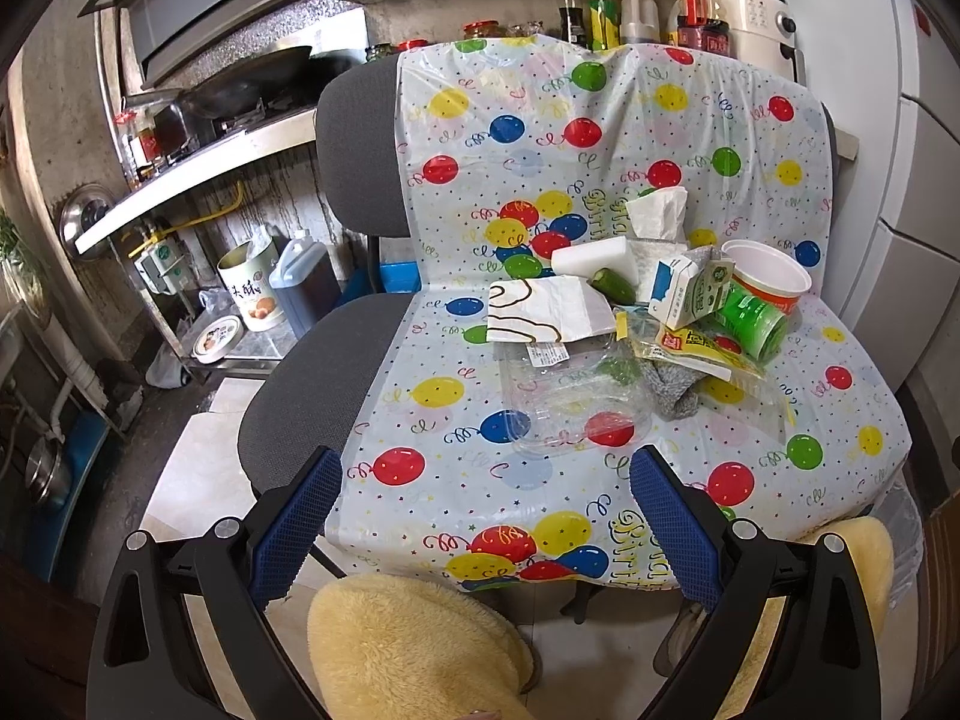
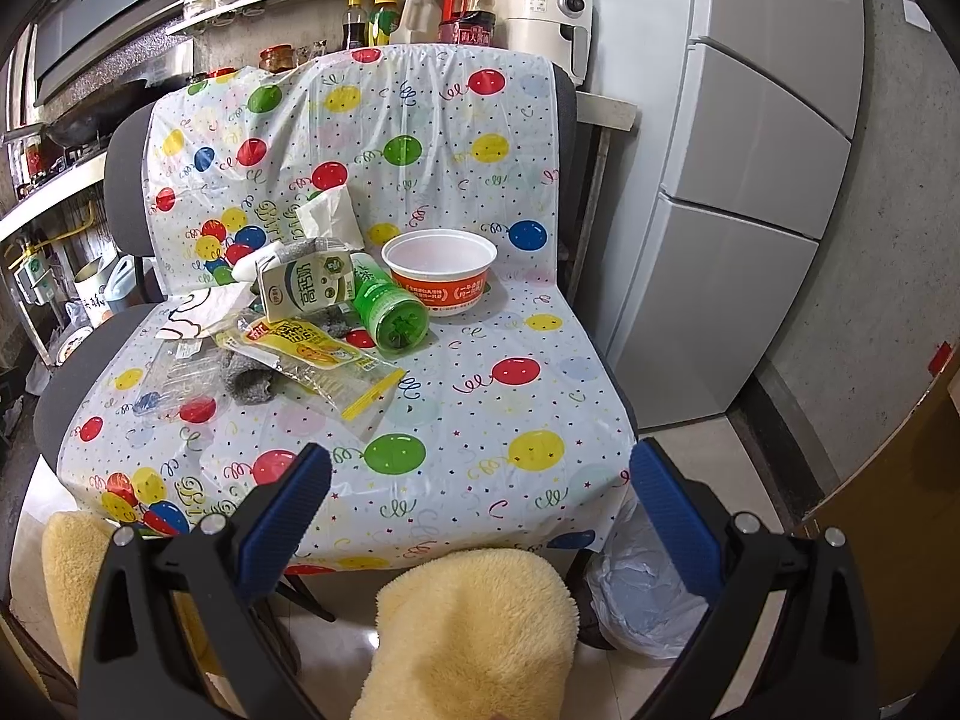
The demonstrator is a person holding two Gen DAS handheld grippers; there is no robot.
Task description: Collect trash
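Note:
Trash lies piled on a balloon-print sheet [image 1: 420, 372] [image 2: 480, 396] draped over two chairs. The pile holds a white and orange bowl [image 2: 441, 276] [image 1: 771, 288], a green bottle [image 2: 390, 312] [image 1: 750, 324] on its side, a milk carton [image 2: 303, 291] [image 1: 684, 291], a yellow wrapper [image 2: 312, 348] [image 1: 696, 348], a clear plastic tray [image 1: 570, 402] [image 2: 174, 378], a white paper bag [image 1: 540, 312] and tissues [image 1: 657, 213]. My left gripper [image 1: 486, 534] hangs open before the seat's front edge, nothing between its blue pads. My right gripper [image 2: 480, 534] is open too, short of the trash.
A bin lined with a pale bag [image 2: 648, 606] stands on the floor right of the chairs. A fridge [image 2: 750, 180] fills the right side. Kitchen counter [image 1: 198, 174] with a wok and bottles runs behind. Yellow fluffy slippers [image 2: 468, 630] [image 1: 408, 648] show below both grippers.

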